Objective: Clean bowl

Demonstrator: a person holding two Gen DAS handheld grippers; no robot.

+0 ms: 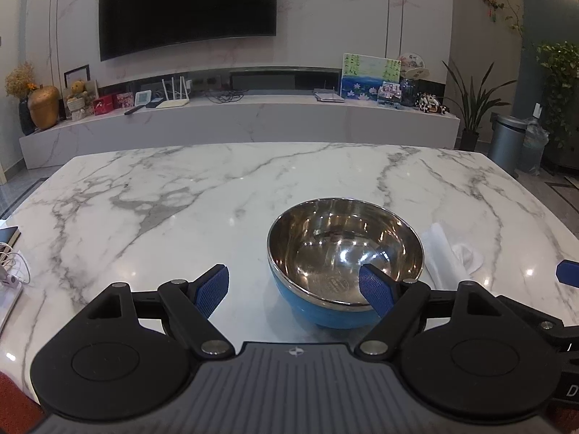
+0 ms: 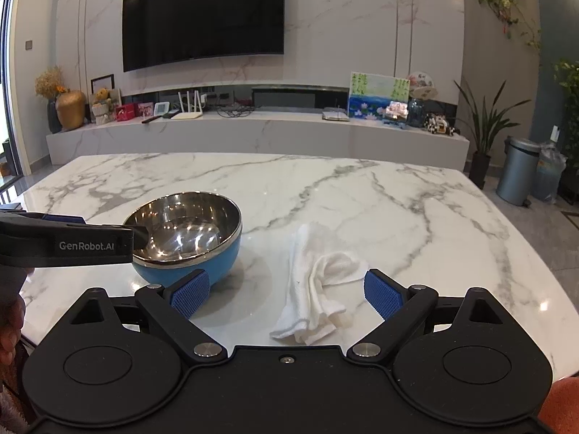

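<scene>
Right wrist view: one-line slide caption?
Open right gripper above a crumpled white cloth, steel-lined blue bowl alongside.

**Two wrist cameras, one table, same heading**

Both fisheye views sit low at the near edge of the marble table (image 1: 217, 188), facing its far edge and the television (image 1: 188, 7) wall. The left wrist camera looks from close behind the bowl (image 1: 343, 249); the right wrist camera sits further right, behind the white cloth (image 2: 318, 282). Both share the bowl, cloth and tabletop.
</scene>
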